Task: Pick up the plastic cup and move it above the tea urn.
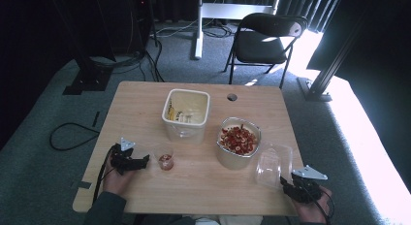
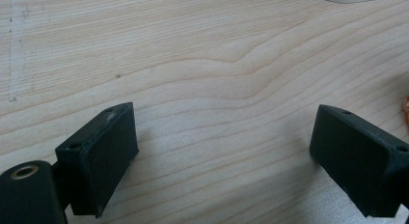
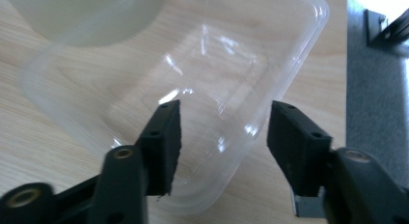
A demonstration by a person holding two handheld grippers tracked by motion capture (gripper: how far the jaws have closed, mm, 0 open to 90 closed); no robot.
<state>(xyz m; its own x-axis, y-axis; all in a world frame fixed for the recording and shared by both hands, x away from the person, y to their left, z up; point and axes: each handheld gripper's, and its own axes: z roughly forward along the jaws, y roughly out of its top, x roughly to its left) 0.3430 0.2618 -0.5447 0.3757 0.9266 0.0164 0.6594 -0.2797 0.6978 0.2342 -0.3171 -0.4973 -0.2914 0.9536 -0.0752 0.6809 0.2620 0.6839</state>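
My right gripper point(image 1: 284, 182) hovers at the table's near right corner, just short of an empty clear plastic tray point(image 1: 274, 163). In the right gripper view the tray point(image 3: 212, 74) lies under my right gripper point(image 3: 224, 142). One jaw is over the tray's inside and the other outside its right wall, with neither pad touching it. My left gripper point(image 1: 145, 161) rests at the near left, pointing at a small clear cup point(image 1: 165, 160) with something red in it. Its jaws stand wide over bare wood in the left gripper view point(image 2: 222, 151).
A round bowl point(image 1: 228, 158) of red and pale pieces stands left of the tray; its pale wall point(image 3: 87, 16) shows beyond the jaws. A white square tub point(image 1: 184, 133) is behind the cup. A cable hole point(image 1: 232, 96) and a black folding chair point(image 1: 266, 38) lie beyond.
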